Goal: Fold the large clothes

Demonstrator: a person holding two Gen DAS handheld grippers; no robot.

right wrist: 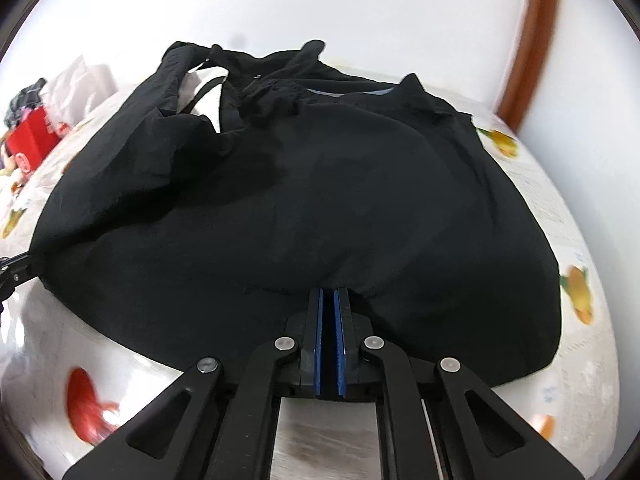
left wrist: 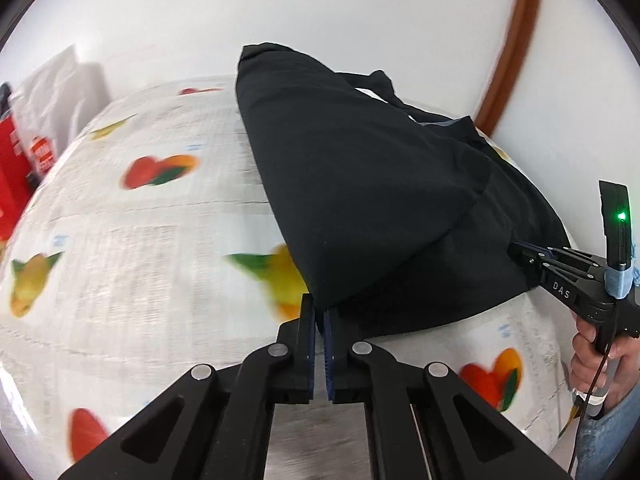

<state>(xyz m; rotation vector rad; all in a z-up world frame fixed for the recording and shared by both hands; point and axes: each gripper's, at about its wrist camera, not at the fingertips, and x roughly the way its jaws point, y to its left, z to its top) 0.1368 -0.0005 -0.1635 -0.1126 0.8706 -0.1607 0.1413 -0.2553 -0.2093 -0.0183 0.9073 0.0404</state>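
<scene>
A large black garment (left wrist: pixel 360 184) lies on a table covered with a fruit-print cloth (left wrist: pixel 140 240). My left gripper (left wrist: pixel 319 309) is shut on a corner of the garment and holds it lifted above the table. My right gripper (right wrist: pixel 329 294) is shut on the garment's (right wrist: pixel 300 208) near edge, with the fabric raised in a fold in front of it. In the left wrist view the right gripper (left wrist: pixel 520 250) shows at the right, pinching the same edge. The left gripper's tip (right wrist: pixel 12 266) shows at the left edge of the right wrist view.
A red box (left wrist: pixel 16 168) and a white bag (left wrist: pixel 60 92) stand at the table's far left corner. A white wall is behind the table. A brown curved frame (left wrist: pixel 516 40) runs up the wall at the right.
</scene>
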